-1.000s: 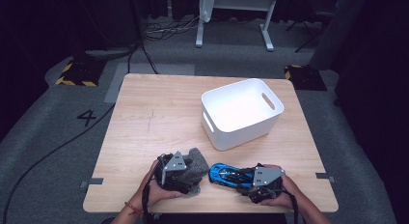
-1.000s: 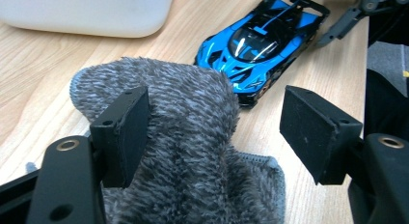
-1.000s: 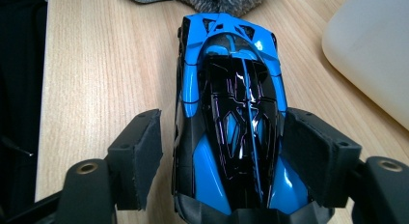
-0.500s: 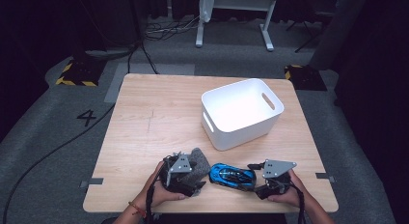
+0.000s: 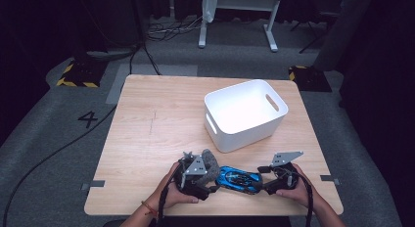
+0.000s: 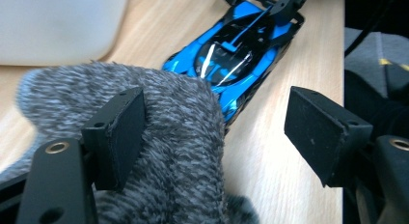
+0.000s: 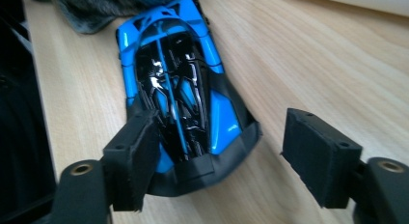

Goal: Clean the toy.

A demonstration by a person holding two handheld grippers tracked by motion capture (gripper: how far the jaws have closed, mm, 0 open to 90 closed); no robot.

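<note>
Landmark is the blue toy car (image 5: 239, 178), lying on the wooden table (image 5: 156, 124) near its front edge, nose toward the left. Left of the car: left hand (image 5: 169, 192) holding the left gripper (image 5: 203, 175), which sits over a grey fuzzy cloth (image 5: 211, 162) that touches the car's nose. In the left gripper view the jaws are spread wide, the near jaw resting against the cloth (image 6: 164, 137), the other jaw apart from it over bare wood; the car (image 6: 236, 55) lies just beyond the cloth, partly tucked under its edge. Behind the car, well apart, a white plastic bin (image 5: 244, 114) with slot handles, standing upright. Right of the car: right gripper (image 5: 262, 180) in the right hand (image 5: 293, 190), pointed at the car's tail. In the right gripper view the jaws are spread, one jaw overlapping the car's (image 7: 178, 89) rear corner, the other clear of it on the wood side; whether the near jaw touches the car I cannot tell. Grey cloth (image 7: 106, 7) at the car's far end there.
</note>
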